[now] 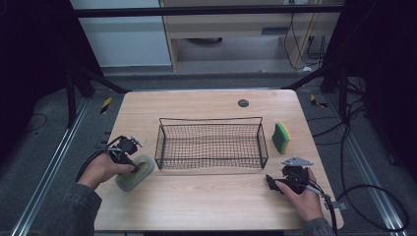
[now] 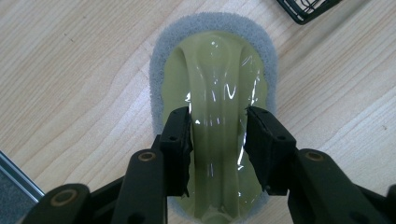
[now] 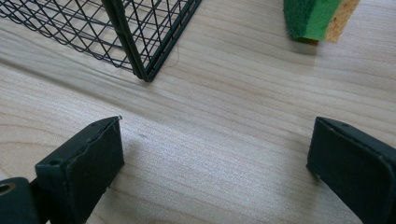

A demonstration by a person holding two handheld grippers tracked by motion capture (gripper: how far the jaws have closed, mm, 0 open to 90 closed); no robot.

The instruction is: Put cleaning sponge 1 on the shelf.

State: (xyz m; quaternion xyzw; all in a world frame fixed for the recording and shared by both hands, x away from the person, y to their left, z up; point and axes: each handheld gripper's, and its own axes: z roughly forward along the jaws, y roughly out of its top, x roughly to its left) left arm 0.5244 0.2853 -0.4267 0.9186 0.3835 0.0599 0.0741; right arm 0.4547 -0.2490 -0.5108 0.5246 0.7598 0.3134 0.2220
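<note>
A pale green scrubber with a grey foam base (image 1: 136, 173) (image 2: 212, 60) lies flat on the wooden table (image 1: 206, 196) left of the wire basket. My left gripper (image 1: 133, 166) (image 2: 218, 119) points down onto it, with both pads pressed against the sides of its raised glossy handle ridge. My right gripper (image 1: 270, 181) (image 3: 215, 140) rests low over the table near the front right, its jaws wide apart with bare wood between them. A green and yellow sponge (image 1: 281, 137) (image 3: 320, 16) stands on edge beyond it, right of the basket.
A black wire basket (image 1: 211, 119) (image 3: 140, 51) sits mid-table with nothing in it; its near corner is just ahead of the right gripper. A small dark round disc (image 1: 243, 103) lies near the far edge. Cables trail off the table's right side.
</note>
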